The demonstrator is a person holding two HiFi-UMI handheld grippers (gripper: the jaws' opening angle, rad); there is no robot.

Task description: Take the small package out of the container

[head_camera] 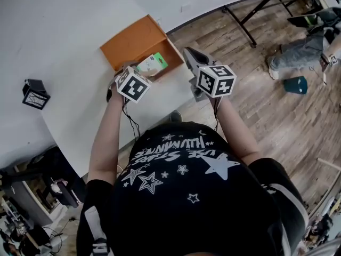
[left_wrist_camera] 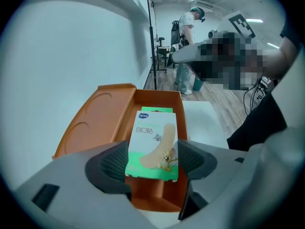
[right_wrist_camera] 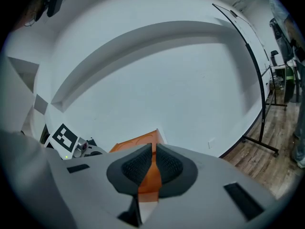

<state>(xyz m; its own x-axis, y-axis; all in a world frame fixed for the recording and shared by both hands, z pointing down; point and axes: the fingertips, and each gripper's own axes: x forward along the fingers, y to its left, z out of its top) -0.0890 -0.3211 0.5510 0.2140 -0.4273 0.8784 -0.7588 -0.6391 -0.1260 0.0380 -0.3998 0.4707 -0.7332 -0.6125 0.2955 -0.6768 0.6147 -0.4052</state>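
The left gripper (left_wrist_camera: 151,162) clamps a green-and-white bandage package (left_wrist_camera: 155,137) by its sides, holding it over the near end of the open orange container (left_wrist_camera: 157,98) on the white table (head_camera: 64,36). Just beside the container, the right gripper (right_wrist_camera: 153,163) hangs empty, jaws nearly together.

Head view: container (head_camera: 133,41) sits on table (head_camera: 64,31), upper centre of frame, near table's rt edge. Small package (head_camera: 152,64) is at container's lower-rt end, betw. the jaws of left gripper (head_camera: 143,71), which is just below it in frame. Right gripper (head_camera: 191,55) is rt of container, apart from it, by table edge. Black box (head_camera: 34,93) lies at frame left, well apart. Left gripper view: package over the container's compartment (left_wrist_camera: 157,101), flat part (left_wrist_camera: 100,118) to the left.
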